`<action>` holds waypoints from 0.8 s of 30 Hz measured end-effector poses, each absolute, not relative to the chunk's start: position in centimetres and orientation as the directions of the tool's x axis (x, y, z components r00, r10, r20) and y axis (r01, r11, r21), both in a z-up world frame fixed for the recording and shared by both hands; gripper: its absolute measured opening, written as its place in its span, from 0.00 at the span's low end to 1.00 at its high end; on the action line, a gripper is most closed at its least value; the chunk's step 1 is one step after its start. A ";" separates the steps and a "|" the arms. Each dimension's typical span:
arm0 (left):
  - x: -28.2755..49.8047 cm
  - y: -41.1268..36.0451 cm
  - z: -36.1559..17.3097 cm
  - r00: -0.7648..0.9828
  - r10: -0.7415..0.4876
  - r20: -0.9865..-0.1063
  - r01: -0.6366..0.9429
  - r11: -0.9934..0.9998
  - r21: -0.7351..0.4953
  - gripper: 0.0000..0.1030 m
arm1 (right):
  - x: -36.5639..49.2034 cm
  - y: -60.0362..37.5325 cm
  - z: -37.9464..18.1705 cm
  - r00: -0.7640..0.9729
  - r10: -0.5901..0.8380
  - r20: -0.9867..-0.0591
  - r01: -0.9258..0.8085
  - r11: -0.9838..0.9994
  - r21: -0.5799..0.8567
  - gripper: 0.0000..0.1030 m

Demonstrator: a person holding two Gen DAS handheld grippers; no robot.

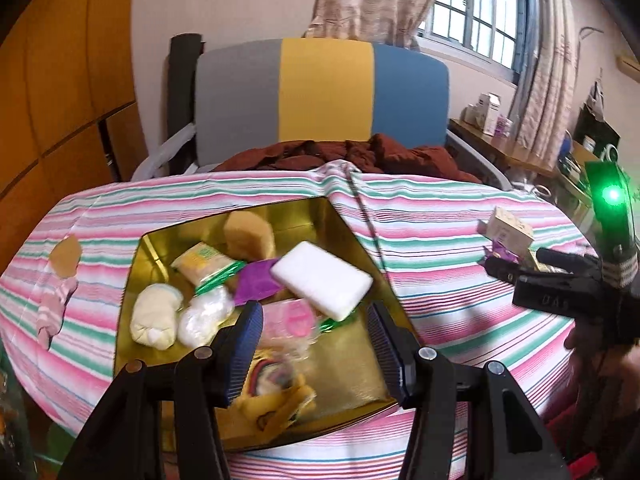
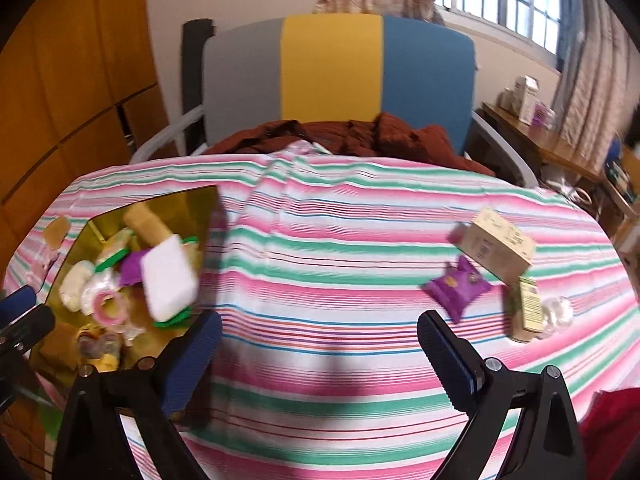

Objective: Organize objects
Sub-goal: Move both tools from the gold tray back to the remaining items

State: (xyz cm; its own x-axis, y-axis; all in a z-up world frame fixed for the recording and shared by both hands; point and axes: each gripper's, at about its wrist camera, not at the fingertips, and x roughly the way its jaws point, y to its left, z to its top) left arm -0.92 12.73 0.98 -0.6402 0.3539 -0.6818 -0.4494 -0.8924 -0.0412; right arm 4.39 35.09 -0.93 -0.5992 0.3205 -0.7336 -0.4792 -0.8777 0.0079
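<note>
Your left tongs (image 1: 316, 344) hang open and empty over a gold tin (image 1: 360, 368) on the striped tabletop (image 2: 320, 264) — a white block (image 1: 322, 280) lies in the tin just ahead of them. Your right tongs (image 2: 320, 344) gape wide, holding nothing. Ahead to their right lie a purple packet (image 2: 456, 290) and a cream box (image 2: 496, 244) — the tin sits to their left.

A shallow gold metal tin (image 2: 192, 204) sits on the striped tablecloth (image 2: 320, 264) at nine o'clock, a white rectangular block (image 2: 168, 284) lying inside atop small packets. At three o'clock lie a cardboard carton (image 2: 496, 244) and, just before it, a purple foil packet (image 2: 456, 290). A tricolour chair back (image 2: 336, 68) stands behind at twelve o'clock.
</note>
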 end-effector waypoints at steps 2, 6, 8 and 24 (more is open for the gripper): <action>-0.9 13.7 1.0 -0.631 0.368 -0.683 -0.471 -0.881 -0.039 0.53 | 4.9 36.5 -0.7 -0.587 0.332 -0.739 -0.500 -0.866 0.008 0.96; -0.9 15.6 1.1 -0.618 0.388 -0.684 -0.514 -0.857 -0.021 0.53 | 5.8 39.3 -0.2 -0.562 0.358 -0.746 -0.536 -0.844 -0.002 0.96; -0.9 16.8 1.2 -0.612 0.394 -0.686 -0.535 -0.845 -0.009 0.53 | 6.4 40.9 0.1 -0.549 0.376 -0.746 -0.557 -0.831 -0.008 0.96; -0.4 25.5 1.1 -0.545 0.464 -0.699 -0.663 -0.748 0.019 0.53 | 14.0 54.2 -1.3 -0.455 0.465 -0.760 -0.821 -0.549 0.157 0.96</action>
State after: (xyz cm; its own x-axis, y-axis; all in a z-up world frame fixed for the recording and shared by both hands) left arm -0.37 25.53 1.08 -0.5445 0.4640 -0.6987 -0.6629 -0.7485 0.0195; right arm 14.02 54.24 -1.30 -0.4551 0.4645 -0.7596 -0.8213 -0.5486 0.1566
